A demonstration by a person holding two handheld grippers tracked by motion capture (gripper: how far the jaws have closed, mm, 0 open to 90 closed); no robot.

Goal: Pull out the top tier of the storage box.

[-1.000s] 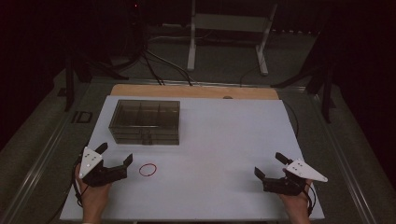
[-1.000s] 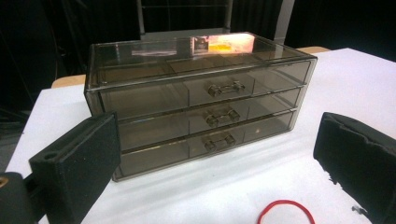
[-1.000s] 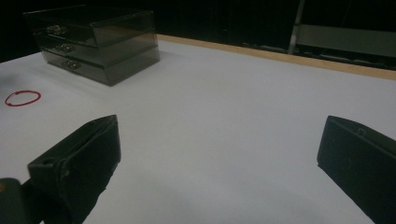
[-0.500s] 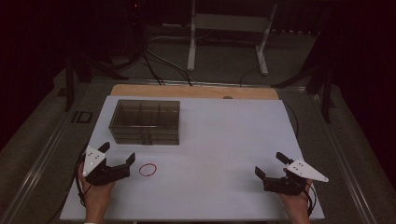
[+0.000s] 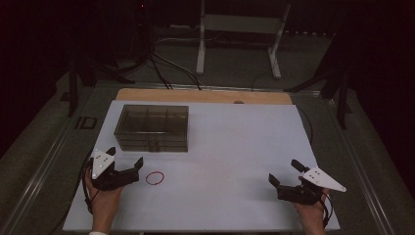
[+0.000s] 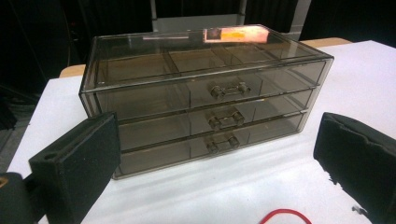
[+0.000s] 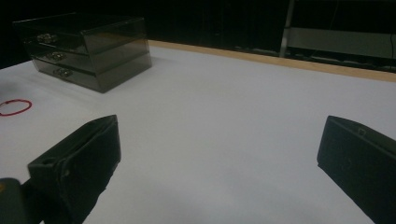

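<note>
A smoky clear three-drawer box (image 5: 152, 127) stands on the white table top (image 5: 230, 142), left of centre, with all drawers closed (image 6: 205, 93). A red rubber band (image 5: 155, 178) lies flat in front of it. My left gripper (image 5: 126, 156) is open and empty, just left of the band and facing the drawer fronts. The band's edge (image 6: 285, 216) shows low between its jaws. My right gripper (image 5: 284, 172) rests open and empty near the front right corner. In the right gripper view the box (image 7: 88, 46) and the band (image 7: 15, 107) lie far off to its left.
A wooden strip (image 5: 205, 95) runs along the table's far edge. Beyond it stand a metal frame (image 5: 240, 29) and cables on a dark floor. A metal rail (image 5: 44, 161) borders the left side of the table.
My left gripper has shifted slightly to the right, closer to the rubber band. The right gripper has stayed where it was.
</note>
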